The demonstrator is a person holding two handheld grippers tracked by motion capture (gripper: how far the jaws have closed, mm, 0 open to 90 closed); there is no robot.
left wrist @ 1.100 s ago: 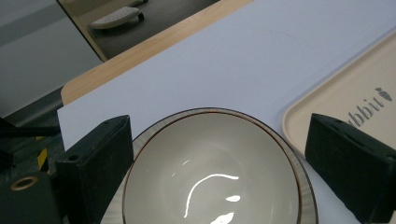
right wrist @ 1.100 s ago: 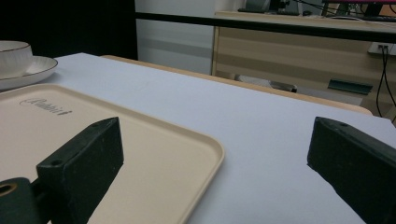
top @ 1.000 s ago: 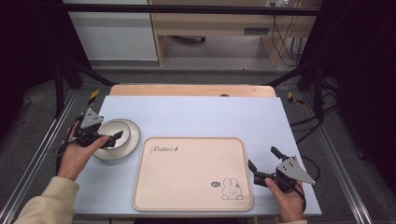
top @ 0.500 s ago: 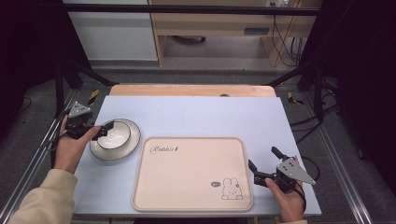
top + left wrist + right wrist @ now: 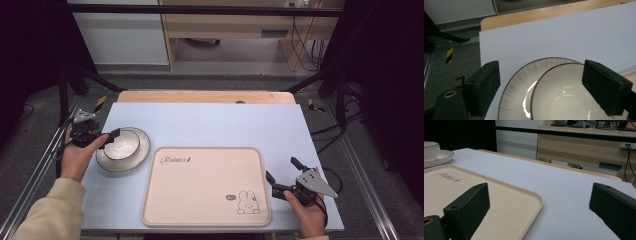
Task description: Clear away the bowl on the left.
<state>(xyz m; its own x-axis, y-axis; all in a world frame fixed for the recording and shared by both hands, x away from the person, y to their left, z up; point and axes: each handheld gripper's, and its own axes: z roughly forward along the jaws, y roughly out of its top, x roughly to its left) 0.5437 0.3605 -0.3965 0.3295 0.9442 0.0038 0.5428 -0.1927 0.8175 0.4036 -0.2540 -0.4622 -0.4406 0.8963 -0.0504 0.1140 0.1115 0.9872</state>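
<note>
Two grippers on the table, one in each of your hands. Your left gripper [image 5: 111, 137] sits at the table's left edge, jaws spread wide, nothing clamped between them. In the left gripper view one jaw hangs off the plate's left side over the table edge and the other is over the bowl's [image 5: 571, 95] right side; I cannot tell if either jaw touches the dishes. The bowl is white with a thin dark rim, sitting on a ribbed white plate [image 5: 520, 92], off-centre toward the plate's right in that view. From the high view the plate [image 5: 137, 157] and bowl [image 5: 121, 145] are on the left part of the light blue table [image 5: 225, 125], just beside the tray's upper left corner. Your left hand [image 5: 80, 152] wraps the gripper body.

Your right gripper [image 5: 282, 175] is at the table's lower right, just beside the tray's right edge, jaws wide open and empty. In the right gripper view one jaw is over the tray's [image 5: 506, 205] corner and the other over bare table. The tray [image 5: 200, 195] is beige, with "Rabbit" lettering near its top left and a small bunny drawing at its lower right, lying flat mid-table. Your right hand [image 5: 307, 212] holds the gripper from below.
</note>
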